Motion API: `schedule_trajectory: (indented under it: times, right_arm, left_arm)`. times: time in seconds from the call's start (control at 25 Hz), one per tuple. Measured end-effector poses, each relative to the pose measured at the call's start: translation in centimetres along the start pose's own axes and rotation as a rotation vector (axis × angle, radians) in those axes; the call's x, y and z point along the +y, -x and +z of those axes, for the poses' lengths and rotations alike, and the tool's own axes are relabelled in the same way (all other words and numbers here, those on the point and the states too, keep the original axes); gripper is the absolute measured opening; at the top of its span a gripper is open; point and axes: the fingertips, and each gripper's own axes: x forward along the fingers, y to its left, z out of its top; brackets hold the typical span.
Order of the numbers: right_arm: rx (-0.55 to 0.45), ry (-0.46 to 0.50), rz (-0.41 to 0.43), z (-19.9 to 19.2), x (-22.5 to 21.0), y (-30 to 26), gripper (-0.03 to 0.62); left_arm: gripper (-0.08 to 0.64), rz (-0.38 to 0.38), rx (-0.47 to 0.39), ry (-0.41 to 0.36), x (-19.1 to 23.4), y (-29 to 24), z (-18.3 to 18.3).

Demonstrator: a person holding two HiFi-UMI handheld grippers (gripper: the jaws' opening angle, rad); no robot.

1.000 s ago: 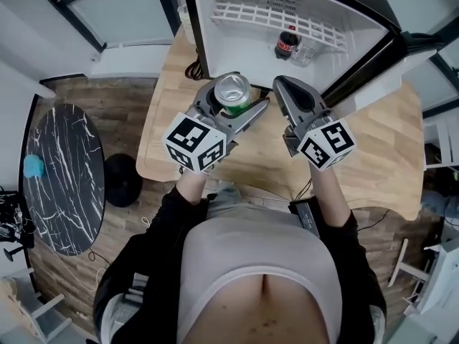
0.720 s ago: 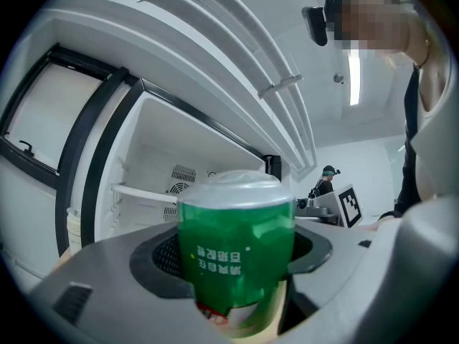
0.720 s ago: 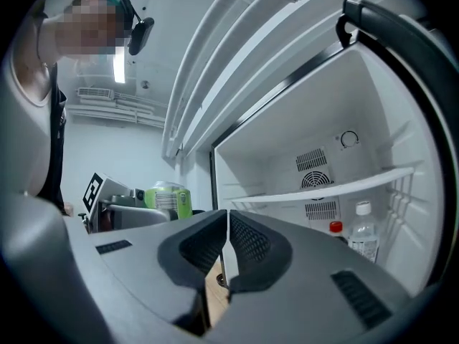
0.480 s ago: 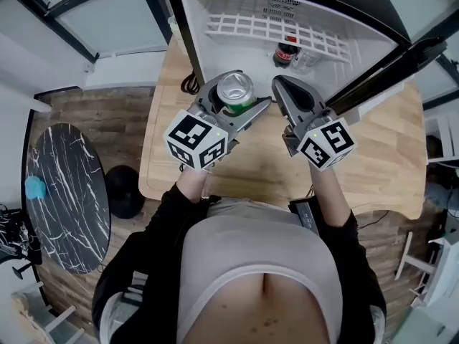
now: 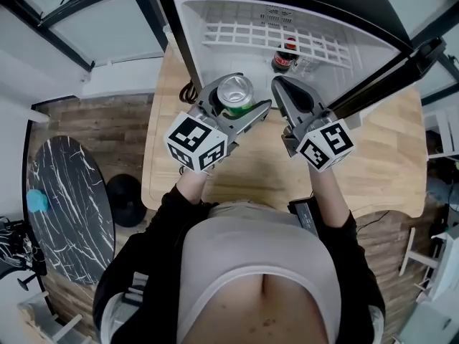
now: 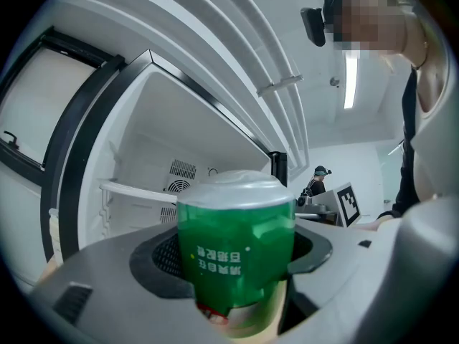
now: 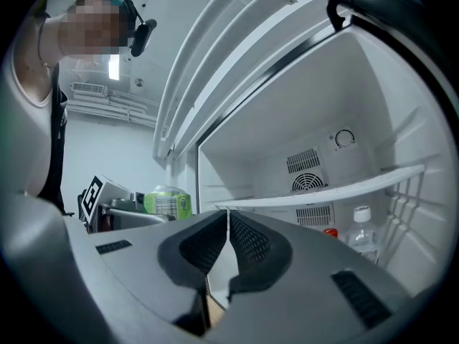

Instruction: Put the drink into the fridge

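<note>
Table: pale wood top; I see the fridge standing on its far side.
Fridge: door swung wide, white inside, wire shelf across the back.
Left gripper: my jaws clamp the can from both sides, right at the fridge mouth.
Right gripper: jaws pressed together on nothing, just beside the left one.
Bottle: cola bottle stands inside, back and to the right.
Can: upright, long axis vertical and crosswise to my jaws. The opening lies straight ahead past the jaw tips, and the left gripper alone carries it.
Way in: I judge a forward push puts it on the bare floor left of the bottle.
Look: green body, white print, silver top with the tab unopened.
</note>
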Motion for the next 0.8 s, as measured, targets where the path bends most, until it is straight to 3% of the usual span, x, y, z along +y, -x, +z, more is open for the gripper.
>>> schedule_trajectory:
  times: [0.28, 0.8]
  right_arm:
    - [0.034, 0.037, 0.006, -1.4, 0.5, -0.8, 0.031]
    - [0.046, 0.011, 0.039, -1.5, 0.1, -0.4, 0.031]
  left_arm:
    - [0.344, -0.023, 0.002, -0.001, 0.7, -0.2, -0.5]
    - [0.344, 0.019, 0.013, 0.025, 0.7, -0.7, -1.5]
